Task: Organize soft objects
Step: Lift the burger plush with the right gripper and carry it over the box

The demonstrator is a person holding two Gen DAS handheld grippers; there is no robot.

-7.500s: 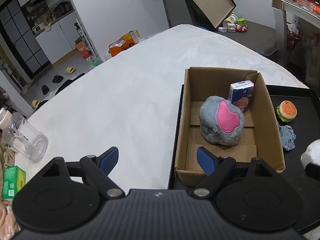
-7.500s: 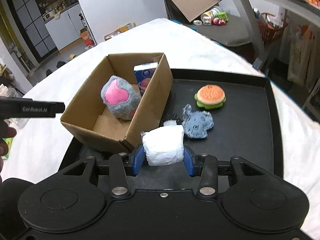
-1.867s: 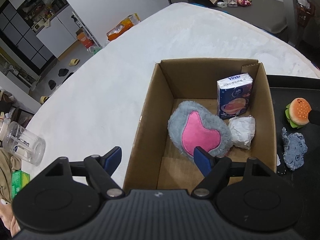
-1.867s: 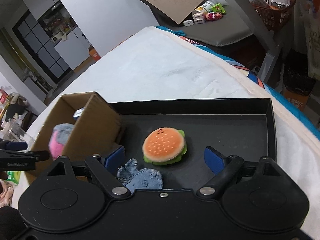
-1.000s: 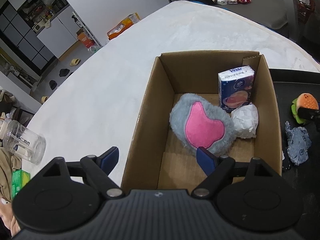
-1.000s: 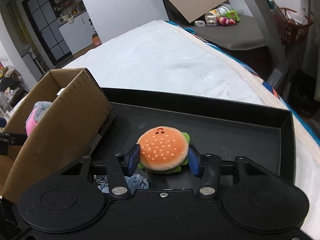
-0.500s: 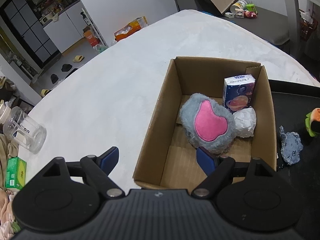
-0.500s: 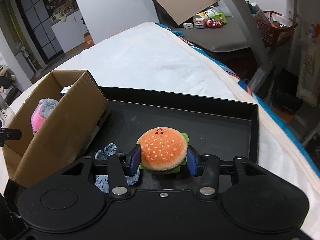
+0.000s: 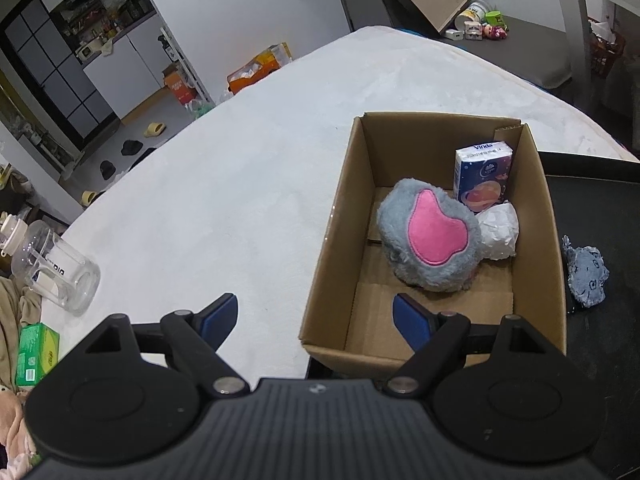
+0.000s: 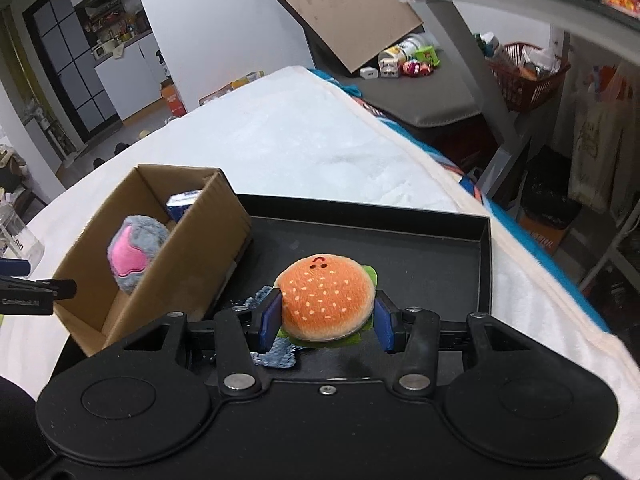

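My right gripper point(image 10: 326, 322) is shut on a plush hamburger point(image 10: 326, 298) and holds it above the black tray point(image 10: 400, 240). A blue fabric scrap point(image 10: 276, 358) lies on the tray under it and also shows in the left wrist view point(image 9: 586, 276). The cardboard box point(image 9: 340, 208) holds a grey and pink plush point(image 9: 430, 236), a white wad point(image 9: 500, 230) and a blue tissue pack point(image 9: 482, 178). The box point(image 10: 200, 240) stands left of the hamburger. My left gripper point(image 9: 316, 318) is open and empty, above the box's near left corner.
The white table cloth point(image 9: 220, 200) spreads left of the box. A clear jar point(image 9: 52, 268) lies near its left edge, with a green packet point(image 9: 36, 354) below it. The table's right edge point(image 10: 520, 248) drops to the floor. Shelves and a red basket point(image 10: 528, 80) stand beyond.
My right gripper closed on the hamburger and has lifted it higher off the tray. My left gripper has drawn back and up from the box, still open.
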